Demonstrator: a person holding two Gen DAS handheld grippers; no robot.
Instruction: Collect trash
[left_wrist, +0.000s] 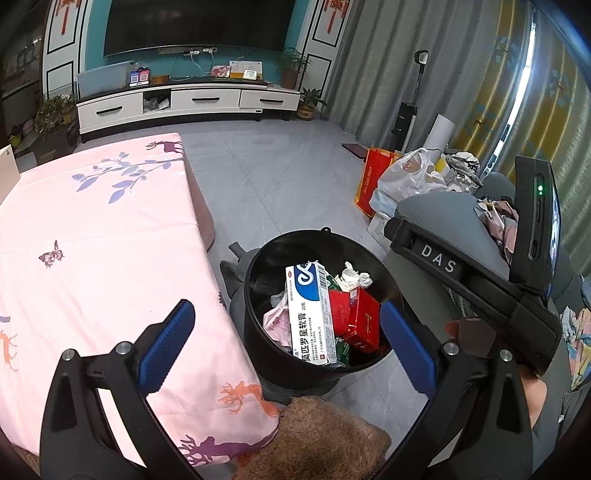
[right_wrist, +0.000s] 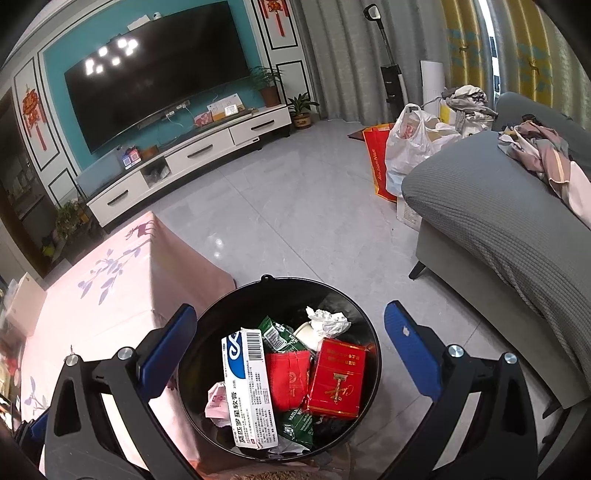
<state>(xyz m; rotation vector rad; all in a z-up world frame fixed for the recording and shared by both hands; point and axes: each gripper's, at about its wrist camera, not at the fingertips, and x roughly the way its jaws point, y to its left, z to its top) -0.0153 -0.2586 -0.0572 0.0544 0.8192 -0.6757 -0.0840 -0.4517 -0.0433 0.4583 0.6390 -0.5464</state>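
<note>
A black round bin (left_wrist: 258, 332) (right_wrist: 364, 332) stands on the floor beside the pink-covered table. It holds a white and blue ointment box (left_wrist: 310, 317) (right_wrist: 249, 391), a red cigarette pack (left_wrist: 360, 321) (right_wrist: 336, 380), a red pouch (right_wrist: 290, 380), green wrappers (right_wrist: 275, 336), a pink wrapper (right_wrist: 216, 402) and crumpled white tissue (left_wrist: 354, 277) (right_wrist: 327, 319). My left gripper (left_wrist: 288, 347) is open and empty above the bin. My right gripper (right_wrist: 291, 354) is open and empty over the bin; its body shows in the left wrist view (left_wrist: 480, 280).
The pink table (left_wrist: 92, 240) (right_wrist: 103, 295) lies left of the bin. A grey sofa (right_wrist: 498, 221) with clothes stands right. White and red bags (left_wrist: 402, 177) (right_wrist: 410, 144) sit on the floor behind. A brown fuzzy cloth (left_wrist: 314, 439) is near the bottom edge.
</note>
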